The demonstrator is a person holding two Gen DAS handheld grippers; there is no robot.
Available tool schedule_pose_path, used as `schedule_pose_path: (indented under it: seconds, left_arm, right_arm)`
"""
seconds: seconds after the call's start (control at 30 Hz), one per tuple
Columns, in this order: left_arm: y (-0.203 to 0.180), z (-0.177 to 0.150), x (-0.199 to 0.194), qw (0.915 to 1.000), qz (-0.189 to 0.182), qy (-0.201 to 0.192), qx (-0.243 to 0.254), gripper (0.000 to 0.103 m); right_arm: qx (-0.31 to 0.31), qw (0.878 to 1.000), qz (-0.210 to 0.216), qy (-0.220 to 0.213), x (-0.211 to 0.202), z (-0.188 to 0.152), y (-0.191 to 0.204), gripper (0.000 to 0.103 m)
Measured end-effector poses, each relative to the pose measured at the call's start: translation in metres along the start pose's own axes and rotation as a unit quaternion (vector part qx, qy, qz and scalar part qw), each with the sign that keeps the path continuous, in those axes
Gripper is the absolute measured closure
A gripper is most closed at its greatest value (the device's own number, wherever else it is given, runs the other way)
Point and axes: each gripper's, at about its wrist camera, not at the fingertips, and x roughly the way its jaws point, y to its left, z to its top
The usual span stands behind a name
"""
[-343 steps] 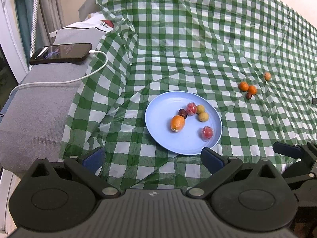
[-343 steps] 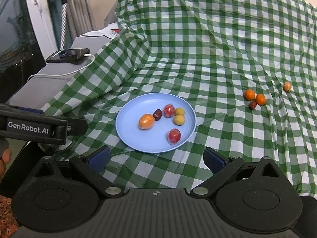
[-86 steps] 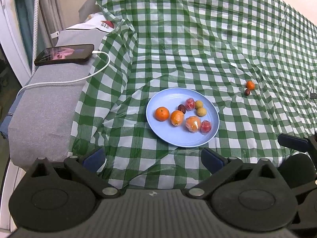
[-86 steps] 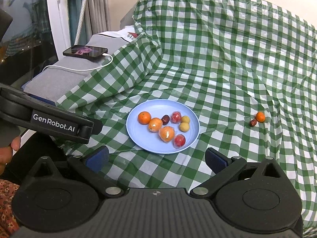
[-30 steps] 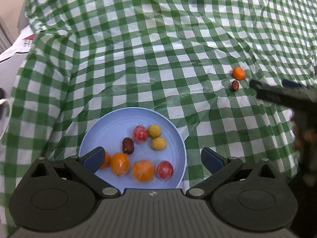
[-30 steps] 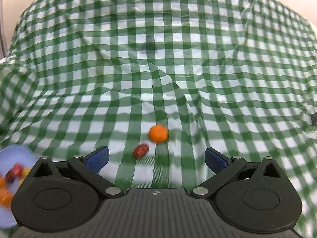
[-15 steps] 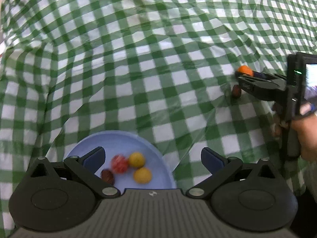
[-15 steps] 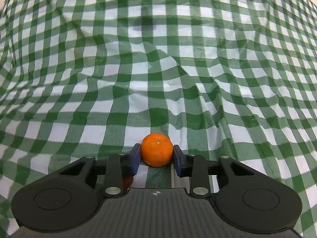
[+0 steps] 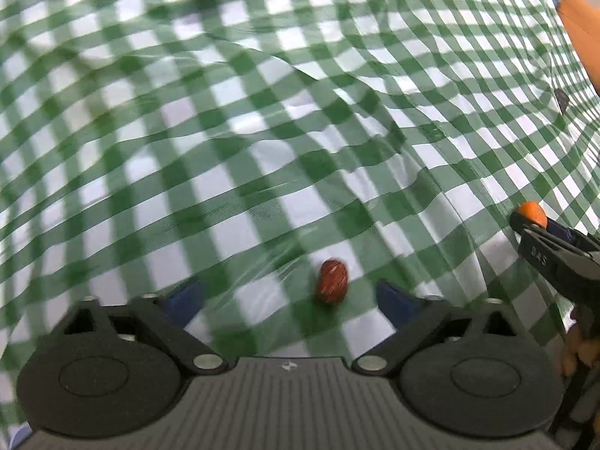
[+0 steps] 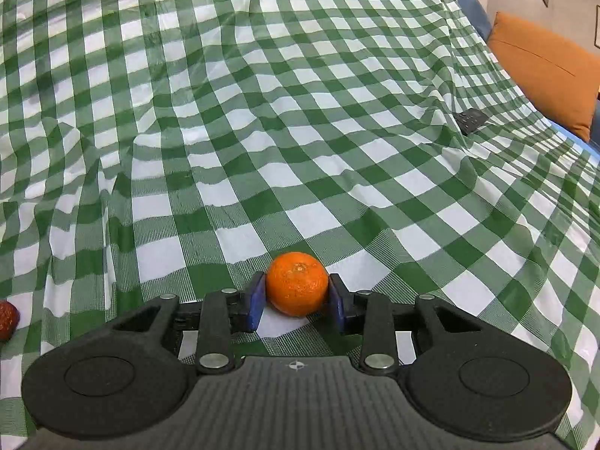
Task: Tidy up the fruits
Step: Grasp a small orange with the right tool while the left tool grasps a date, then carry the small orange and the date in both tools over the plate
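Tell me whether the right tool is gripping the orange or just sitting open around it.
Gripping. The right tool has both blue pads pressed against the sides of the orange.

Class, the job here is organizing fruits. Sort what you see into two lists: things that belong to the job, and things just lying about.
Part of the job:
- orange, clamped in the right gripper
- red date, lying on the cloth between the open fingers of the left gripper, whose jaws have just been closing

Just lying about:
- checked cloth
- orange cushion
- black remote
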Motion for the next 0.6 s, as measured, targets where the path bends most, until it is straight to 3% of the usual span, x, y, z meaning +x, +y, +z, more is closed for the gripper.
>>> schedule_pose_path:
  seconds: [0.13, 0.17, 0.2, 0.27, 0.3, 0.43, 0.6]
  left_arm:
    - [-0.010, 0.005, 0.019, 0.9996, -0.018, 0.011, 0.020, 0.021]
    - [-0.013, 0.004, 0.022, 0.9993, -0.020, 0.014, 0.027, 0.028]
    - [-0.015, 0.002, 0.026, 0.9990, -0.023, 0.019, 0.034, 0.043]
    - [-0.016, 0.000, 0.027, 0.9986, -0.037, 0.015, 0.035, 0.057]
    - [-0.017, -0.001, 0.025, 0.9981, -0.047, 0.011, 0.038, 0.081]
    - [-0.021, 0.000, 0.008, 0.9983, -0.043, 0.000, 0.039, 0.081]
    - [-0.012, -0.002, -0.040, 0.9994, -0.021, -0.013, 0.024, 0.081]
  right_arm:
    - [0.007, 1.000, 0.002, -0.003, 0.002, -0.006, -0.004, 0.064]
    - [0.006, 1.000, 0.001, -0.003, 0.002, -0.007, -0.004, 0.064]
    - [0.005, 1.000, 0.001, -0.003, 0.003, -0.007, -0.004, 0.064]
    - [0.006, 1.000, 0.002, -0.004, -0.003, -0.005, -0.002, 0.063]
    - [0.008, 1.000, 0.003, -0.004, -0.003, -0.004, -0.002, 0.066]
    - [0.026, 0.999, 0.010, -0.018, -0.002, 0.003, -0.006, 0.067]
    - [0.018, 0.999, -0.011, -0.036, -0.018, 0.009, -0.001, 0.067]
